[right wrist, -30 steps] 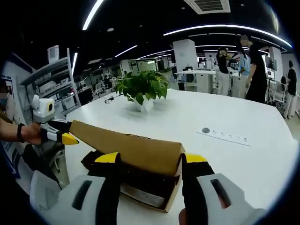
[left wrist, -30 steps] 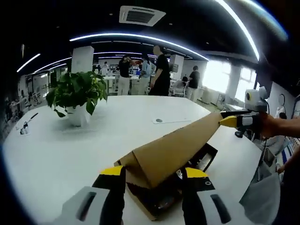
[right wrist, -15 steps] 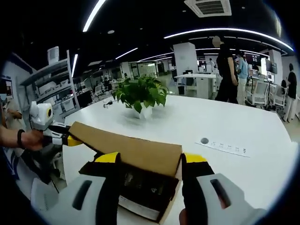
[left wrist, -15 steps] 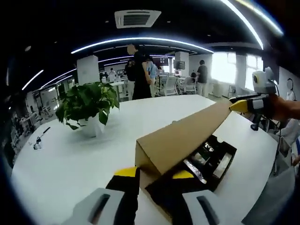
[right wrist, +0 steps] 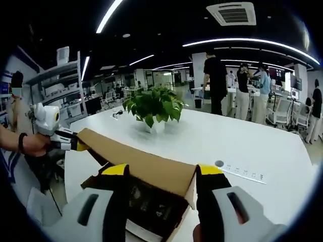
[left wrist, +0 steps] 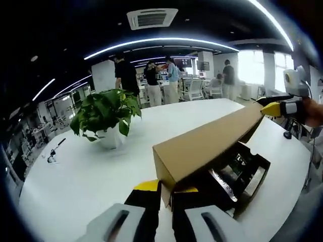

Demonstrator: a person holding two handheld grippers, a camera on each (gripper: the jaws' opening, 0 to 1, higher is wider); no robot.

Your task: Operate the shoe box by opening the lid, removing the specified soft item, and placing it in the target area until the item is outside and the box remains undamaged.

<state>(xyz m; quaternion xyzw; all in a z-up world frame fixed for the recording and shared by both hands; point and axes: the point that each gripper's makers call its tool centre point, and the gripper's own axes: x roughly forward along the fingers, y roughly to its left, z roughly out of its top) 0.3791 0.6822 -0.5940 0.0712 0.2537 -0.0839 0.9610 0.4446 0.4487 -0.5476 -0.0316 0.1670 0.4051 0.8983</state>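
In the left gripper view, the left tongs [left wrist: 165, 201] are seen drawn narrow at the bottom of the picture, their yellow-tipped jaws closed on the near corner of the cardboard lid [left wrist: 207, 143]. The lid is held raised and tilted above the shoe box [left wrist: 241, 174], which rests on the white surface [left wrist: 75, 186]. Inside the open box, dark contents with a few pale patches can be made out, but what they are cannot be told. At the far end of the lid, the right tongs [left wrist: 270, 107] are seen at the right edge of the picture, their yellow tip against the lid's far corner, with a hand [left wrist: 314, 112] behind them.

In the right gripper view, the right tongs [right wrist: 159, 174] are spread wide, one jaw on each side of the lid's [right wrist: 139, 164] near end; whether the lid is truly clamped there cannot be told. Beneath the lid, the shoe box [right wrist: 151, 209] stands open with its dark interior showing. At the lid's far corner, the left tongs [right wrist: 75, 145] are seen, held by a hand [right wrist: 33, 143] with a dark wrist band.

Farther along the surface, a potted plant [left wrist: 106, 113] in a white pot is placed well apart from the box. A flat socket strip [right wrist: 241, 171] is set into the surface. Beyond it, several people [left wrist: 151, 83] are standing among desks.
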